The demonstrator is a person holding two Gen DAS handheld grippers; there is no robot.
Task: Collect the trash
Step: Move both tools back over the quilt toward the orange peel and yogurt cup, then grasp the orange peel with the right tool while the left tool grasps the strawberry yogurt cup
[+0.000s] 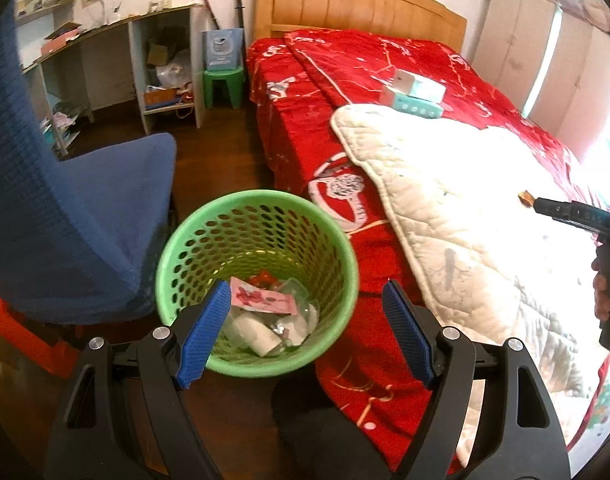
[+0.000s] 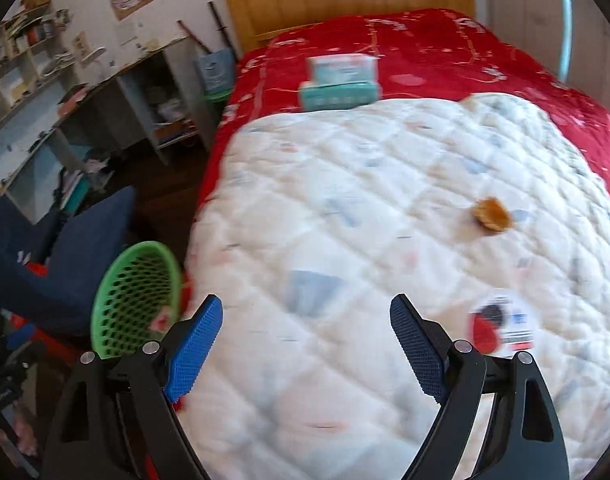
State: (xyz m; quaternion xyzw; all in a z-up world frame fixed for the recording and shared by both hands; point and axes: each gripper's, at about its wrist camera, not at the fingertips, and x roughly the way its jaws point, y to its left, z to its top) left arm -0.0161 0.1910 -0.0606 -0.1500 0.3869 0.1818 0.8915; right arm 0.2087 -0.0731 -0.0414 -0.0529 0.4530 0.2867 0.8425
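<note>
While both grippers, left (image 1: 305, 332) & right (image 2: 305, 344), gaped empty, orange scrap (image 2: 491, 215) on quilt (image 2: 345, 208) looked light, crumbly; pinch its edges.

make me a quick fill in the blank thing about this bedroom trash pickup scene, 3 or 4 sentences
1. The perforated trash basket on the floor beside the bed is coloured ____.
2. The two stacked boxes rest on the ____ bedspread.
3. The small brown scrap lies on the white ____.
4. The jaws of the right gripper hold ____.

Missing words: green; red; quilt; nothing
</note>
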